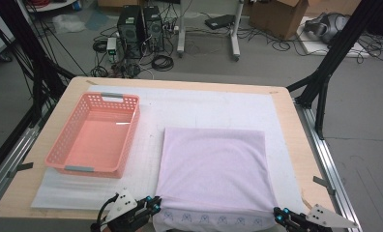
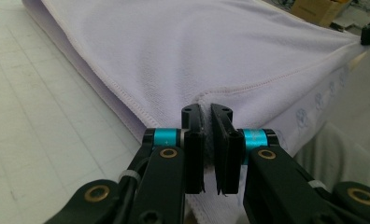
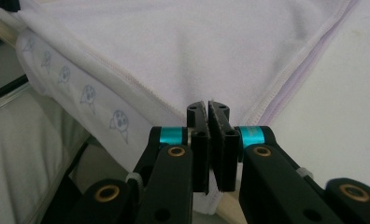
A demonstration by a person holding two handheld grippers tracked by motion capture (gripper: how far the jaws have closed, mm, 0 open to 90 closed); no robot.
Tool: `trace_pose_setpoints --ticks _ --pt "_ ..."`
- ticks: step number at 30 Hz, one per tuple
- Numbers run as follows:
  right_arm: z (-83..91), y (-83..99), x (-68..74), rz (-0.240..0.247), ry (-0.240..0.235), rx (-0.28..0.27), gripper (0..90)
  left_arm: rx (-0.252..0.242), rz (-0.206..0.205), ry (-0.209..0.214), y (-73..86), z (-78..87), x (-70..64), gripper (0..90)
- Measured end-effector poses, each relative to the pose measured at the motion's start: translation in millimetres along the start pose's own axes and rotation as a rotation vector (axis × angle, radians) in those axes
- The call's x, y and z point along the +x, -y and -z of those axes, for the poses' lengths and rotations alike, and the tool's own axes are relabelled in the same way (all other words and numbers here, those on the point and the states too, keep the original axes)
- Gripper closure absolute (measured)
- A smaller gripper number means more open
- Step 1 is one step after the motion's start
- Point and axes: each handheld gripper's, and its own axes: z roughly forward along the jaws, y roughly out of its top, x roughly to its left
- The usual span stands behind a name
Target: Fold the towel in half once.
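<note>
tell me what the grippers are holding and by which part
Both hold the towel: the left gripper is shut on its near left corner, the right gripper on its near right corner.

soft matt cloth towel (image 1: 213, 164); perforated plastic basket (image 1: 95, 135).

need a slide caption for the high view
Both grippers, left gripper and right gripper, pinch the lilac towel's near corners beside a pink basket.

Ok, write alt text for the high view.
A folded lilac towel lies on a white-padded table, its two near corners pinched by the left gripper and right gripper. A pink basket sits to its left.
</note>
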Motion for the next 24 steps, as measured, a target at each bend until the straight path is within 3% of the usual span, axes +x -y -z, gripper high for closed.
trace_pose_setpoints --ticks 15,18,21,24 --pt "10.6 9.6 12.0 0.011 -0.023 0.026 86.5 0.025 -0.03 0.035 9.0 15.2 -12.0 81.4" --pt "9.1 6.3 8.9 -0.008 -0.007 0.005 72.3 0.001 0.023 -0.002 2.7 12.6 -8.7 54.6" --pt "9.5 0.8 4.8 -0.026 0.014 -0.034 67.4 -0.044 0.035 -0.016 -8.3 10.9 -4.0 45.8" --pt "8.7 -6.6 -1.4 -0.039 0.044 -0.072 65.6 -0.062 0.035 -0.024 -19.0 7.8 2.3 43.9"
